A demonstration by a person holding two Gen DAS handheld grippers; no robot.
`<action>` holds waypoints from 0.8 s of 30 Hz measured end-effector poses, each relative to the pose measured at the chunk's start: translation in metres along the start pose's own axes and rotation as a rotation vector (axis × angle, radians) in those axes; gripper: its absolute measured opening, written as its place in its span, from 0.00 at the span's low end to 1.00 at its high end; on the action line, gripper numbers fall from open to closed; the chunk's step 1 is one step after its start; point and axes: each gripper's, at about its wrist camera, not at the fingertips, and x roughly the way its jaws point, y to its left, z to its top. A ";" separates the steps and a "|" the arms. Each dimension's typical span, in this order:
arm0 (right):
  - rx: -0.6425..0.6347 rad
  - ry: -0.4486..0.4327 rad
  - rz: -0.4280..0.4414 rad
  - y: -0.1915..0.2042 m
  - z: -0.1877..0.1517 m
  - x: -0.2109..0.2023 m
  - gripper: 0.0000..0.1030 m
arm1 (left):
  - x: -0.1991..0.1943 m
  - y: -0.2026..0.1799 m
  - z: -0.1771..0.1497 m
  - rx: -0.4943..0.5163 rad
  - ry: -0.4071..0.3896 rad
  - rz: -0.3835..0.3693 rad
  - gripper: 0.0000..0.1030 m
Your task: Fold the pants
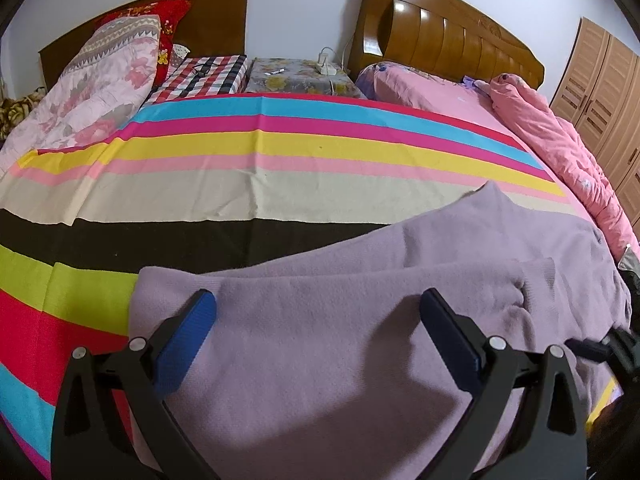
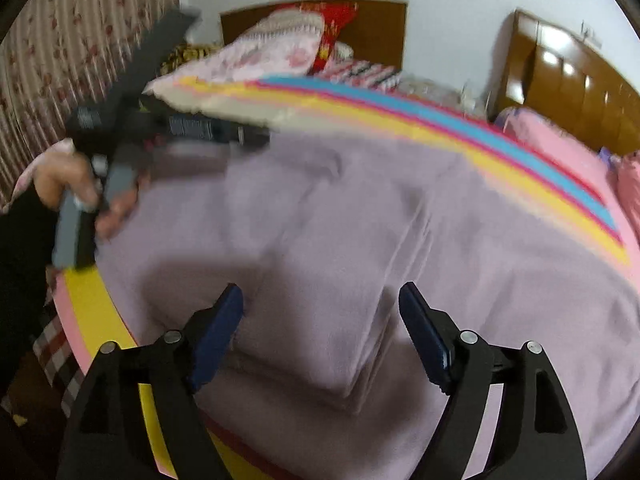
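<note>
Right wrist view: right gripper (image 2: 320, 308), jaws spread and empty, hovers over the folded pants (image 2: 360, 240), long axis running far-right; left gripper (image 1: 318, 312) equally open.

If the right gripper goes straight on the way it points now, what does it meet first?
Most likely the lilac pants. The right gripper is open and angled down over a folded edge of them, with nothing between the jaws. Depth is unclear, but no other object lies in that line.
</note>
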 end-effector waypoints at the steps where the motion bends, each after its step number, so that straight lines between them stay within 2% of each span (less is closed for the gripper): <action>1: 0.046 0.005 0.027 -0.007 -0.001 0.000 0.80 | 0.000 0.000 0.000 0.005 0.000 0.003 0.98; 9: 0.057 0.006 0.052 -0.011 -0.002 -0.006 0.81 | 0.006 -0.009 0.001 0.050 0.024 0.060 0.98; 11: 0.060 0.015 0.065 -0.016 -0.005 -0.013 0.86 | 0.006 -0.012 0.002 0.056 0.024 0.096 0.98; 13: 0.050 0.049 0.014 -0.022 -0.009 -0.019 0.86 | -0.002 -0.021 0.002 0.055 0.005 0.248 0.98; 14: 0.045 0.054 -0.039 -0.030 -0.015 -0.029 0.86 | -0.014 -0.027 0.001 0.035 -0.033 0.295 0.98; 15: 0.056 0.029 -0.054 -0.036 -0.020 -0.043 0.86 | -0.025 -0.033 0.000 0.011 -0.068 0.272 0.98; 17: 0.136 -0.073 -0.024 -0.060 -0.037 -0.084 0.86 | -0.051 -0.054 -0.004 -0.025 -0.140 0.121 0.98; 19: 0.246 -0.161 0.000 -0.087 -0.056 -0.119 0.86 | -0.061 -0.081 -0.008 0.013 -0.160 0.030 0.98; 21: 0.386 -0.227 -0.044 -0.118 -0.084 -0.149 0.86 | -0.057 -0.114 -0.015 0.121 -0.123 -0.015 0.98; 23: 0.536 -0.257 -0.116 -0.147 -0.116 -0.171 0.86 | -0.045 -0.144 -0.025 0.223 -0.062 -0.017 0.98; 24: 0.625 -0.270 -0.145 -0.162 -0.134 -0.181 0.86 | -0.040 -0.151 -0.030 0.242 -0.040 -0.018 0.98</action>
